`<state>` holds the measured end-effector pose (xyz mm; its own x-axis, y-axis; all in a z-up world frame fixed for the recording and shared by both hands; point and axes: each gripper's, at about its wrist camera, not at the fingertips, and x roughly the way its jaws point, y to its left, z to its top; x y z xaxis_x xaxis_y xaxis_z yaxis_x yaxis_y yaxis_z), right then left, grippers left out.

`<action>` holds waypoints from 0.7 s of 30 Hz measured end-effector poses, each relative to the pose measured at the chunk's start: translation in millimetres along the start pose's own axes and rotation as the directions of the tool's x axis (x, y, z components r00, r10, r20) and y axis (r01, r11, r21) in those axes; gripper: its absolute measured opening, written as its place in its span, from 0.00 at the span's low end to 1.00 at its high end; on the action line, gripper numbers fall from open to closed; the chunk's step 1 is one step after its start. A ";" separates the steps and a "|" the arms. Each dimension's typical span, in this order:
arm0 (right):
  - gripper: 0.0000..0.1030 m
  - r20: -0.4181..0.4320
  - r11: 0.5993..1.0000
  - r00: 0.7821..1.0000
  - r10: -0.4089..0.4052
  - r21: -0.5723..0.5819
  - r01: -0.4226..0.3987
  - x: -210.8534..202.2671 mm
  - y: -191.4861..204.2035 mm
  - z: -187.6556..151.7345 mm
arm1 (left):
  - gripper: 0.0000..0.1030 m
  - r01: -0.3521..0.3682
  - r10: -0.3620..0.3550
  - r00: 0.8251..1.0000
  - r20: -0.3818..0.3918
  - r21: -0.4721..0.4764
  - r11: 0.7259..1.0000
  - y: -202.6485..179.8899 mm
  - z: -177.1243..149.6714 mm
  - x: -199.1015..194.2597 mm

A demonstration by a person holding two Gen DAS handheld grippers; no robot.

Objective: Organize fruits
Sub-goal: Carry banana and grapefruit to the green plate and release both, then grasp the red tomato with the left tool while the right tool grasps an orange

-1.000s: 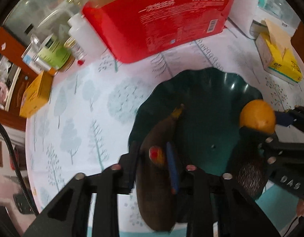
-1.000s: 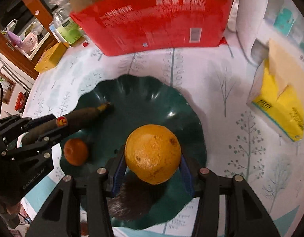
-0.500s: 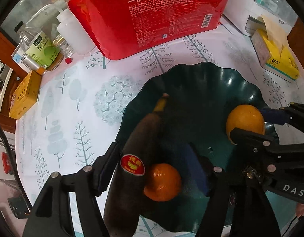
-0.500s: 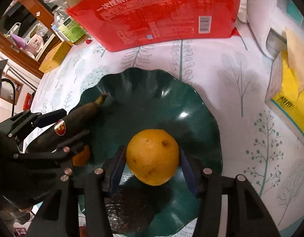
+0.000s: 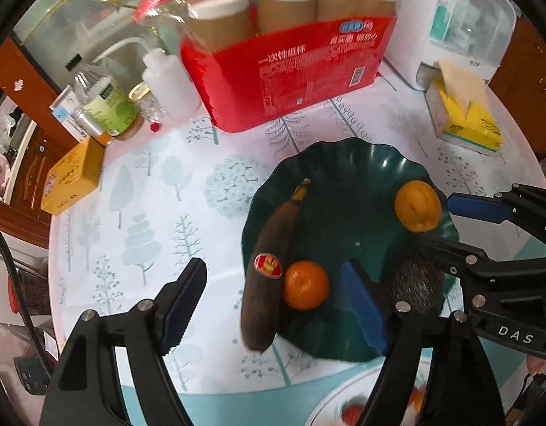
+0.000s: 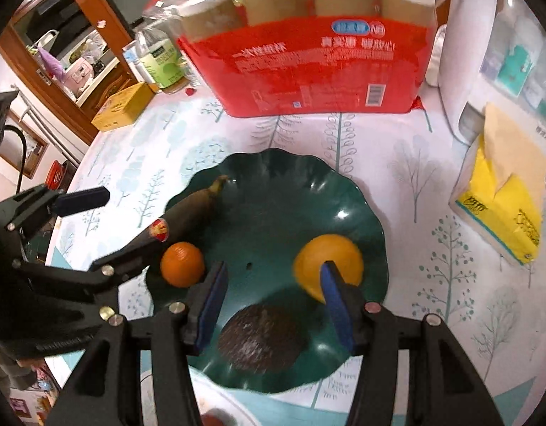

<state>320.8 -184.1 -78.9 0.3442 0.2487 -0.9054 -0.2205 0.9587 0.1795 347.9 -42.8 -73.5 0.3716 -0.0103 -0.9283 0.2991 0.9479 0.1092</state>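
Note:
A dark green wavy bowl (image 5: 347,156) (image 6: 273,163) holds a brown overripe banana (image 5: 269,245) (image 6: 191,209) with a red sticker, a small orange tangerine (image 5: 305,285) (image 6: 182,264), a yellow-orange orange (image 5: 416,206) (image 6: 331,255) and a dark rough avocado (image 5: 416,282) (image 6: 260,333). My left gripper (image 5: 273,296) is open and empty, raised over the bowl's left rim. My right gripper (image 6: 273,289) is open and empty over the bowl's near side, the orange just beyond its right finger.
A red pack of paper cups (image 5: 290,67) (image 6: 319,64) stands behind the bowl. A yellow tissue box (image 5: 464,120) (image 6: 503,206) lies at right, a yellow box (image 5: 72,177), bottles (image 5: 166,81) and a jar at left. A white plate rim (image 5: 344,401) shows at the near edge.
Both grippers have opened and pulled back. The left one let go of the banana and the right one let go of the orange; both fruits now lie in the bowl.

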 end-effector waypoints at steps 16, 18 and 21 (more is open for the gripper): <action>0.53 0.058 0.996 0.997 -0.045 -0.071 0.049 -89.5 66.5 -63.0 | 0.75 -0.013 0.012 0.999 0.037 0.032 0.999 18.0 -77.2 -92.4; 0.53 0.065 0.995 0.997 -0.047 -0.079 0.052 -98.2 75.1 -73.8 | 0.75 -0.007 0.006 0.999 0.038 0.036 0.999 20.9 -86.7 -97.6; 0.53 0.082 0.995 0.996 -0.046 -0.086 0.053 -110.3 86.3 -89.1 | 0.75 0.003 -0.005 0.999 0.044 0.044 0.999 24.3 -106.6 -108.4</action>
<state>182.5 -141.2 2.2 0.4281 0.2145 -0.8779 -0.2798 0.9552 0.0969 221.2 15.2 -8.0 0.4086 -0.0290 -0.9122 0.3388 0.9329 0.1221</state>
